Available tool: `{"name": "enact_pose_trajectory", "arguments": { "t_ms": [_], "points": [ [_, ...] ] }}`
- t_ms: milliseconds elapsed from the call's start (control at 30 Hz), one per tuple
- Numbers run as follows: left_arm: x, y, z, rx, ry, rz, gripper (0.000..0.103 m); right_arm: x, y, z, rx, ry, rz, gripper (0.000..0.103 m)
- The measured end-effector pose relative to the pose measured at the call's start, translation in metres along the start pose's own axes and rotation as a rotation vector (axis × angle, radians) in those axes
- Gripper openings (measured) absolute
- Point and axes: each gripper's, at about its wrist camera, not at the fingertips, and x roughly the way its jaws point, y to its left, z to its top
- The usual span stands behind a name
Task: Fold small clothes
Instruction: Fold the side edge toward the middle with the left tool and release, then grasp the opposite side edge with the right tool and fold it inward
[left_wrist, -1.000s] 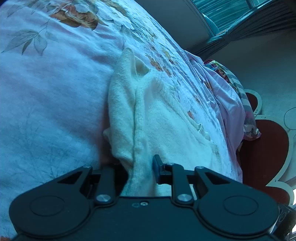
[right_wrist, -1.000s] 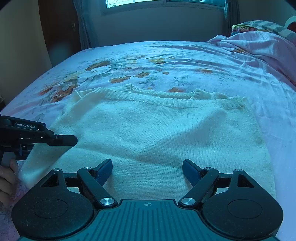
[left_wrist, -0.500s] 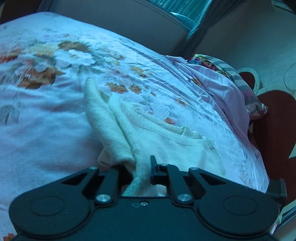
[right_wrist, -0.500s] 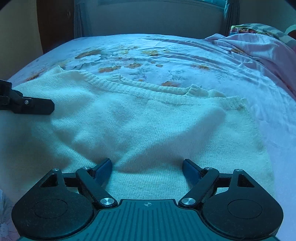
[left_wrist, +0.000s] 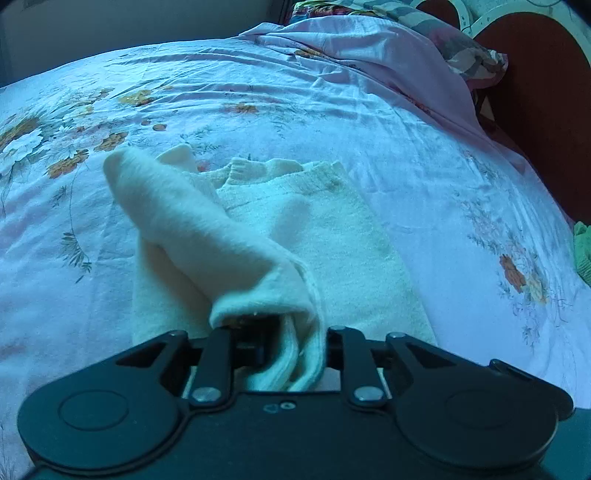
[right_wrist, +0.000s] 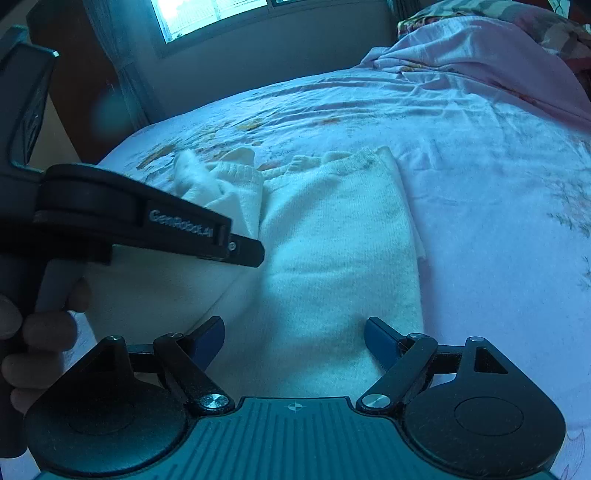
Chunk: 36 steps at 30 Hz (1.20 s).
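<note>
Bed edges: the floral bedsheet (left_wrist: 369, 122) spreads wide ahead of both grippers; in the right wrist view its left edge drops off toward the wall under the window (right_wrist: 207, 14), and a crumpled pink quilt (right_wrist: 480, 51) lies heaped at the far right.
Open room: bare sheet lies to the right of the sweater and beyond its far hem; a red headboard (left_wrist: 535, 92) stands far right in the left wrist view.
Sweater: the cream sweater (right_wrist: 332, 240) lies on the bed directly ahead of the right gripper, its left part lifted and doubled over toward the middle.
Left gripper: the left gripper (left_wrist: 280, 347) has a bunched fold of the sweater between its jaws, which stand narrow and are opening; the cloth rises from them in a ridge. A hand (right_wrist: 40, 332) grips its handle.
Right gripper: the right gripper (right_wrist: 293, 336) gapes wide, nothing between its fingers, poised above the near edge of the sweater.
Change: a second ago the sweater lay flat and full width; now its left side is carried over the body, and the left gripper has swung across in front of the right one.
</note>
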Motion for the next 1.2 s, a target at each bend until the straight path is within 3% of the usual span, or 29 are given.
{"name": "enact_pose_trajectory", "arguments": {
  "t_ms": [67, 267, 333, 433, 533, 800, 1033, 1200],
  "points": [
    [-0.003, -0.002, 0.002, -0.017, 0.011, -0.006, 0.024, -0.005, -0.001, -0.004, -0.008, -0.005, 0.011, 0.082],
    [-0.035, -0.008, 0.018, -0.088, 0.008, -0.156, 0.024, -0.011, -0.002, -0.007, 0.025, -0.011, 0.046, 0.082],
    [-0.042, -0.008, 0.022, -0.104, -0.006, -0.169, 0.024, -0.014, 0.000, -0.008, 0.034, -0.011, 0.063, 0.082],
    [-0.058, 0.000, 0.024, -0.119, -0.050, -0.145, 0.024, -0.020, 0.000, -0.011, 0.054, -0.003, 0.093, 0.082],
    [-0.074, 0.019, 0.015, -0.119, -0.085, -0.074, 0.027, -0.026, -0.003, -0.011, 0.070, 0.006, 0.126, 0.082],
    [-0.080, 0.072, -0.043, -0.167, -0.080, 0.135, 0.027, -0.031, -0.007, -0.010, 0.186, 0.037, 0.271, 0.082],
    [-0.051, 0.053, -0.078, -0.121, -0.027, 0.096, 0.027, -0.022, -0.012, 0.001, 0.282, 0.058, 0.289, 0.082],
    [-0.050, 0.055, -0.083, -0.149, -0.039, 0.096, 0.027, -0.006, -0.012, 0.014, 0.247, 0.051, 0.177, 0.082]
  ]
}}
